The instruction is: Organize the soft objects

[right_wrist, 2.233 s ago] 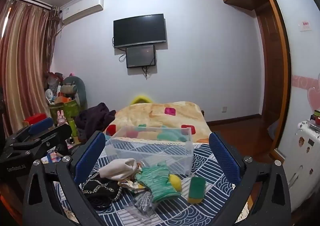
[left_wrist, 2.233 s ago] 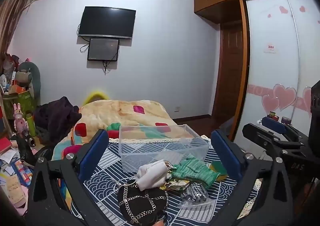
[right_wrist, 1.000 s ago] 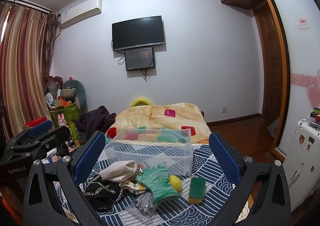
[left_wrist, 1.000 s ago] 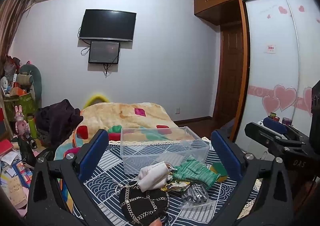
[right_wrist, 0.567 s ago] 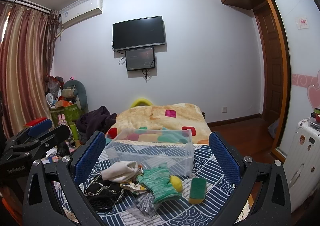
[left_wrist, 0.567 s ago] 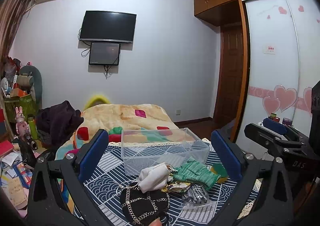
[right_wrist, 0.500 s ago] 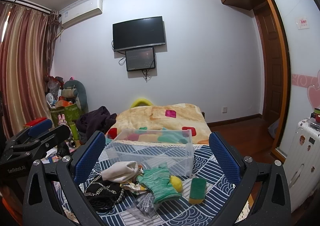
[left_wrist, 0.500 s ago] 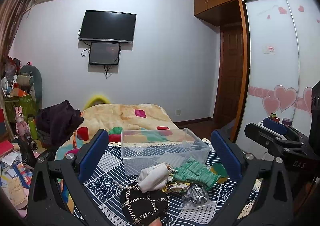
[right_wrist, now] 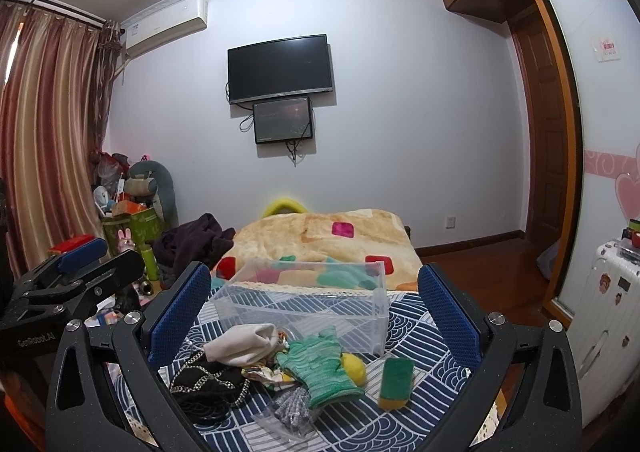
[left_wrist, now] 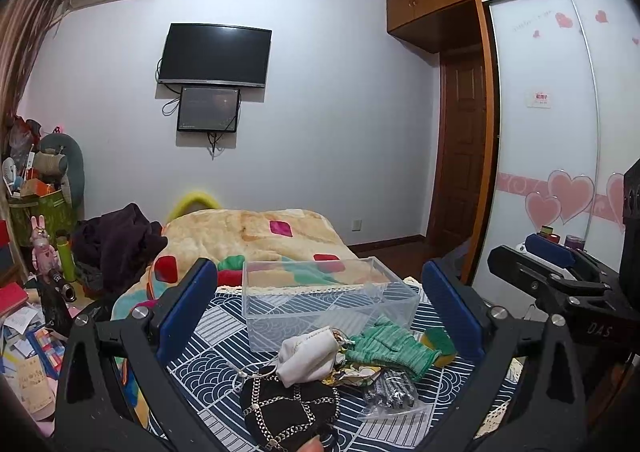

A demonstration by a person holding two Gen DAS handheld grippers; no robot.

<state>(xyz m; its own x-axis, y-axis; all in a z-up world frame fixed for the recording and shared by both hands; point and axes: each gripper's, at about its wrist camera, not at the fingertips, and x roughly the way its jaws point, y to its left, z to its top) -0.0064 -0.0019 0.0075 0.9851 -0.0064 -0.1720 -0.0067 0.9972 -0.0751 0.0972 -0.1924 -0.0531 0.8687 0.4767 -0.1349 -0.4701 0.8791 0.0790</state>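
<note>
Both tongs wide and holding nothing: left tongs (left_wrist: 320,312) and right tongs (right_wrist: 314,308) hovering well above the heap, nothing gripped. Clear bin (right_wrist: 308,302) at the far side of the tabletop (right_wrist: 424,336), nothing inside as far as can be seen; heap just before it: white cloth (right_wrist: 244,344), green glove (right_wrist: 320,368), sponge (right_wrist: 396,382), yellow ball (right_wrist: 354,368) half under the glove, black chain bag (left_wrist: 292,414), plastic packet (left_wrist: 390,392). Risks from here, as a judgement: glove lying over the packet and touching the cloth, so a deep pinch likely to drag a hard thing along; bag chain apt to snag a pad and pull the heap; ball free to roll off once the glove lifts; light bin liable to slide if nudged at its rim. Against the frames from two seconds back: heap and bin unmoved, both views tipped slightly upward so the TV sits lower, tongs just as wide, no descent begun
</note>
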